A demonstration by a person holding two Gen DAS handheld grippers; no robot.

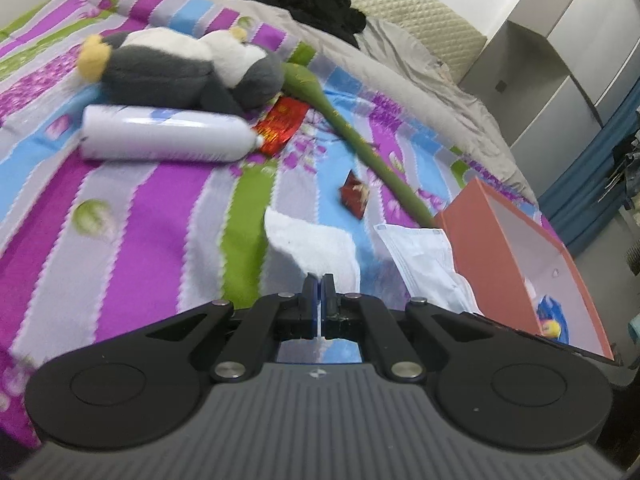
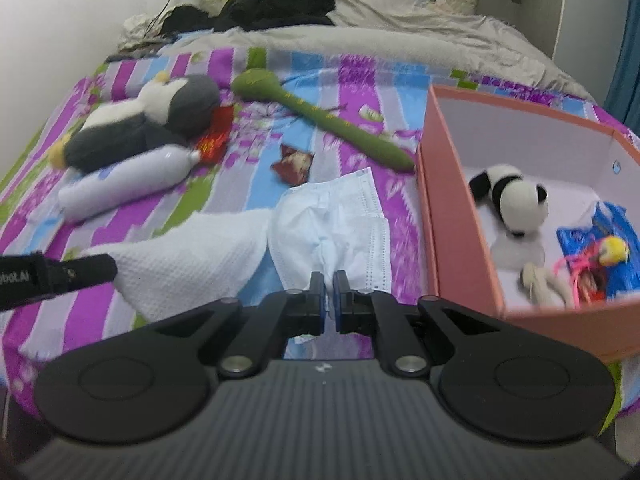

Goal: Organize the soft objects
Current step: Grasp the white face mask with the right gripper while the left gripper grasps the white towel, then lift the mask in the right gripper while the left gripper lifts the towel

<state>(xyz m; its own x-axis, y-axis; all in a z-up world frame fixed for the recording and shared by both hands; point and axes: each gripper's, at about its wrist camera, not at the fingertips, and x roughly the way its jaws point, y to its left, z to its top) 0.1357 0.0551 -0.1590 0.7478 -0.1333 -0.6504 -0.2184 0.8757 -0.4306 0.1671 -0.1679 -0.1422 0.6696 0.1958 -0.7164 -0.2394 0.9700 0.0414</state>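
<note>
Left hand-held gripper (image 1: 319, 280) pinching waffle-textured white cloth (image 1: 316, 242), right hand-held gripper (image 2: 329, 280) pinching crinkled face mask (image 2: 340, 220), pink cardboard box (image 2: 448, 216) beside

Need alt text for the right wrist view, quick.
The right gripper is shut on a white face mask; the left gripper pinches a white towel. A pink box holds a panda plush.

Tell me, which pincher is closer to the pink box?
Right. The right gripper, pinching the face mask, is just beside the pink box. The left gripper, holding the white cloth, is farther off, beyond the mask.
</note>
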